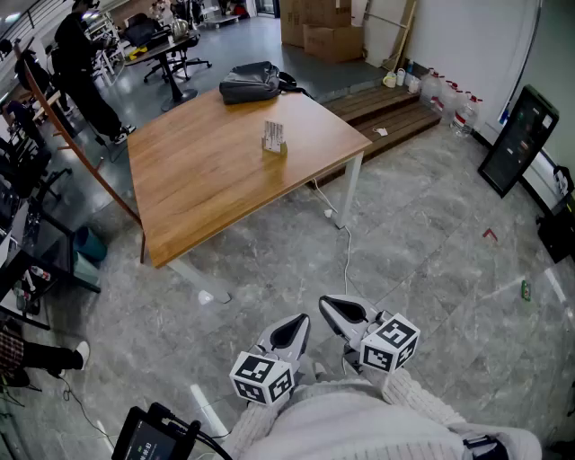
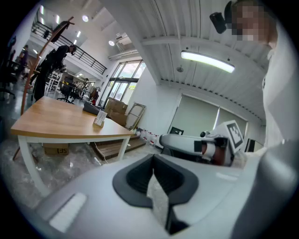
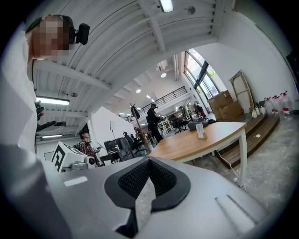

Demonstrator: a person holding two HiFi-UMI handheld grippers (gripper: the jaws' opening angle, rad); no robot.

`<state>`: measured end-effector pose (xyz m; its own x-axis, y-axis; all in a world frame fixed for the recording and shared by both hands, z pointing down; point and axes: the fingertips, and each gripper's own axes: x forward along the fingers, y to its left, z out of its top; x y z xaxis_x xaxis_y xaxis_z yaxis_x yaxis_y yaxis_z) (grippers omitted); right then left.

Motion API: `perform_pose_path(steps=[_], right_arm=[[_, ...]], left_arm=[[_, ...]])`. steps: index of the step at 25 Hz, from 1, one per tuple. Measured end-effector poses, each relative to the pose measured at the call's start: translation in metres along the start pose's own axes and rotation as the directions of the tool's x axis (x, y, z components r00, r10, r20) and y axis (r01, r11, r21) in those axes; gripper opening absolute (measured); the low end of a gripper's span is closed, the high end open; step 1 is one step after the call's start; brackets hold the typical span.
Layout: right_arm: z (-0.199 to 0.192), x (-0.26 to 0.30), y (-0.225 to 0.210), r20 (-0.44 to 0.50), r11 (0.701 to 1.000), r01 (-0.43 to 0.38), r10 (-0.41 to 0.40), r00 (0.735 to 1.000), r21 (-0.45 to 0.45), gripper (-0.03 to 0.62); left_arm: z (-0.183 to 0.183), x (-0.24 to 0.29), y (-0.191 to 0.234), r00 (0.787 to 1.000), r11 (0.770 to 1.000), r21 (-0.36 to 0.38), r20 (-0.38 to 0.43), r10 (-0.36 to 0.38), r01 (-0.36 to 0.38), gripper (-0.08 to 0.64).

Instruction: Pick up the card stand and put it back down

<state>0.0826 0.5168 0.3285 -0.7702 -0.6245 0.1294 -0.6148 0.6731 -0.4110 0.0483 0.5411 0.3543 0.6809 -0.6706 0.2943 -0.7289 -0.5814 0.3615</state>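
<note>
The card stand is a small clear holder with a white card, upright on the far right part of the wooden table. It also shows small and distant in the left gripper view and the right gripper view. Both grippers hang low over the grey floor, close to my body and well short of the table. My left gripper has its jaws together with nothing between them. Beside it, my right gripper is likewise shut and empty. Each gripper's marker cube shows in the head view.
A black bag lies at the table's far edge. Cardboard boxes, a low wooden platform and water bottles stand behind. A cable trails on the floor. People and office chairs are at far left; a black panel leans at right.
</note>
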Motion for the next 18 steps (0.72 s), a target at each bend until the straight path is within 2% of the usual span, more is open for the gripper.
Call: perform_pose_path(steps=[4,7,13,18], right_arm=[[-0.005,0.01,-0.011,-0.026,1.0,-0.021,0.021,0.999,0.012,0.0],[0.007,0.022,-0.021,-0.012,0.999,-0.033,0.033,0.999,0.007,0.0],[0.035,0.073,-0.076,0.016,1.0,0.01,-0.01,1.0,0.0,0.0],[0.065,0.139,-0.117,0.017,1.0,0.026,-0.026,1.0,-0.011,0.0]], left_arm=[[0.008,0.017,0.007,1.0,1.0,0.023,0.0,-0.011,0.011,0.008],[0.021,0.029,0.022,1.0,1.0,0.021,0.01,-0.007,0.007,0.008],[0.052,0.078,0.076,1.0,0.999,0.044,0.002,-0.026,0.026,0.008],[0.096,0.119,0.13,0.998,0.997,0.047,0.007,-0.065,0.064,0.008]])
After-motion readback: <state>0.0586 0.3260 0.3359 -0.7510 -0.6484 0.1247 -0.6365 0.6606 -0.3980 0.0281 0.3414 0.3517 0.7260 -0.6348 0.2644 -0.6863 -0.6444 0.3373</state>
